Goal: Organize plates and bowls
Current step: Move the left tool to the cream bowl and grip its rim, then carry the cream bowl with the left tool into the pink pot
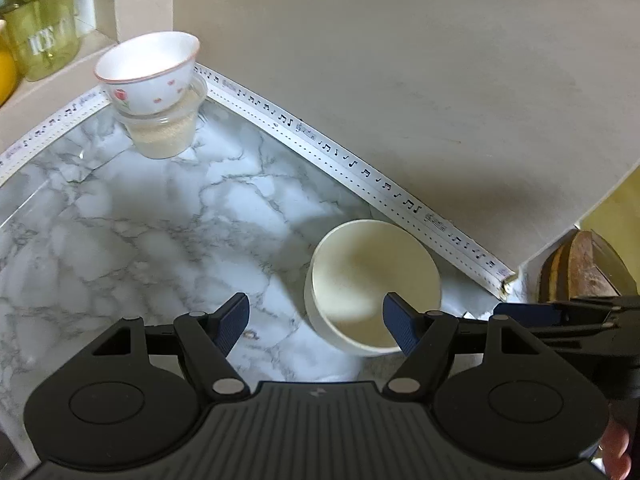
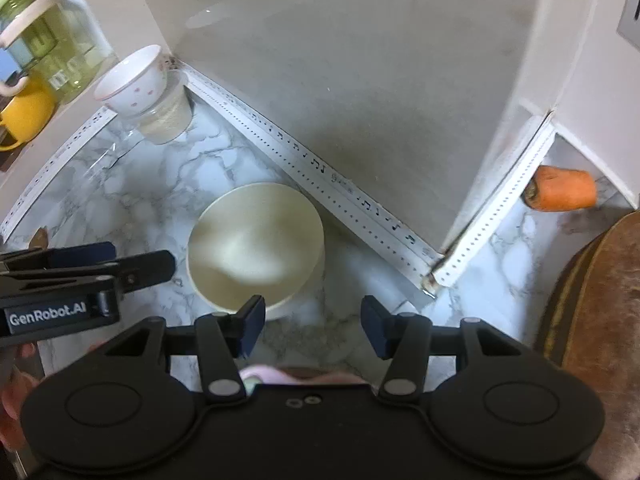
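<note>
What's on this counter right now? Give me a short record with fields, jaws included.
surface: marble-pattern counter in a wall corner
cream bowl: upright, empty, alone near the back wall
flowered bowl: nested in a clear glass cup in the corner
carrot: lying past the wall's outer corner
left gripper: jaws open, nothing between them
right gripper: jaws open, nothing between them

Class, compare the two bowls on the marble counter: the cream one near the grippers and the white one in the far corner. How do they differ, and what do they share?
The cream bowl is plain; the white bowl has a pink rim and small red motifs. The cream bowl sits directly on the marble counter; the white bowl is perched, tilted, on a clear glass container. The cream bowl looks wider and straighter-sided; the white bowl tapers to its base. Both appear empty, and neither is held.
</note>
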Demonstrator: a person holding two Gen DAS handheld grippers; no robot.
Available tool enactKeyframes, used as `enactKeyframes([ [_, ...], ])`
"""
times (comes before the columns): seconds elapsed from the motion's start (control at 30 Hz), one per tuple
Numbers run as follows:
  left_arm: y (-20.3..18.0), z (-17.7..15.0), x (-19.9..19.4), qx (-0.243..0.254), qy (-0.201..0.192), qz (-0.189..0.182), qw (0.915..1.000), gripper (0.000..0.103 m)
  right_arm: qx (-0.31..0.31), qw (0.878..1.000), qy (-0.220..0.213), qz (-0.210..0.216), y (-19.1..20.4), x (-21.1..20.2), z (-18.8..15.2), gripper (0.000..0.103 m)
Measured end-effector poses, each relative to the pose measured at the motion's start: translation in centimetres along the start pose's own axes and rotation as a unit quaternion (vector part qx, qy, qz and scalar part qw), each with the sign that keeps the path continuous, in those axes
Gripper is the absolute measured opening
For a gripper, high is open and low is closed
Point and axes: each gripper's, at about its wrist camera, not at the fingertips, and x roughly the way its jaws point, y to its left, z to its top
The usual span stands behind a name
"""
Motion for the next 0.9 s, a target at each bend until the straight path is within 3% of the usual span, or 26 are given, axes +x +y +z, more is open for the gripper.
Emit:
enactKeyframes([
  [0.27, -0.3, 0.4, 3.5, 0.004, 0.015, 0.012, 0.9998, 0.072, 0.021, 1.0, 0.013, -0.007, -0.5, 2.8, 0.8, 0.043],
  [0.47, -0.4, 0.4, 4.8, 0.005, 0.021, 0.019, 0.9996, 0.063, 0.021, 1.0, 0.021, 0.0, -0.4, 3.9, 0.9, 0.04],
  [0.73, -0.2, 0.3, 6.0, 0.013, 0.036, 0.023, 0.999, 0.035, 0.011, 1.0, 0.028, 0.005, 0.2, 4.7, 1.0, 0.028],
  [0.77, -0.2, 0.2, 6.2, 0.013, 0.039, 0.023, 0.9989, 0.033, 0.01, 1.0, 0.028, 0.005, 0.2, 4.7, 1.0, 0.023],
  [0.9, -0.1, 0.1, 6.3, 0.017, 0.038, 0.023, 0.9988, 0.026, 0.005, 1.0, 0.028, 0.006, 0.4, 4.6, 1.0, 0.018],
])
